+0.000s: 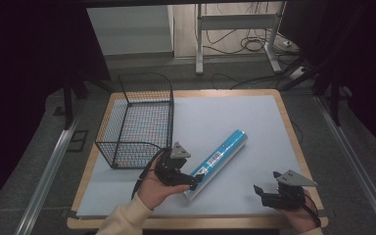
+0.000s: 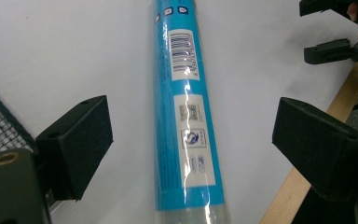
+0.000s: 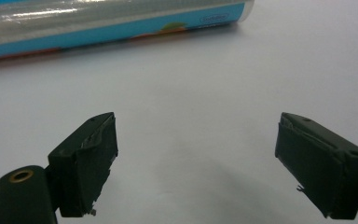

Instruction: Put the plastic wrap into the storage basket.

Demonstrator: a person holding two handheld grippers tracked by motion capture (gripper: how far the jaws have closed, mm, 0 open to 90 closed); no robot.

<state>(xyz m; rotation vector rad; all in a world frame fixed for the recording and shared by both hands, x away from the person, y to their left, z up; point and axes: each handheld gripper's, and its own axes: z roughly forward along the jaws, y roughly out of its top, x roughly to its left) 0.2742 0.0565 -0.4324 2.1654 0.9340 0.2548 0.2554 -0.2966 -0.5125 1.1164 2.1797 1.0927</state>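
A long blue tube wrapped in clear film, with a white barcode label, lies diagonally on the white mat. My left gripper hovers at the tube's near end. In the left gripper view the tube runs lengthwise between the wide-apart pads, which do not touch it. My right gripper rests near the table's front right, open, with bare mat between its pads. The tube lies across the top of the right gripper view.
A black wire basket stands on the left part of the table, close behind my left hand. The table's wooden edge frames the mat. White desk legs and cables lie on the floor beyond.
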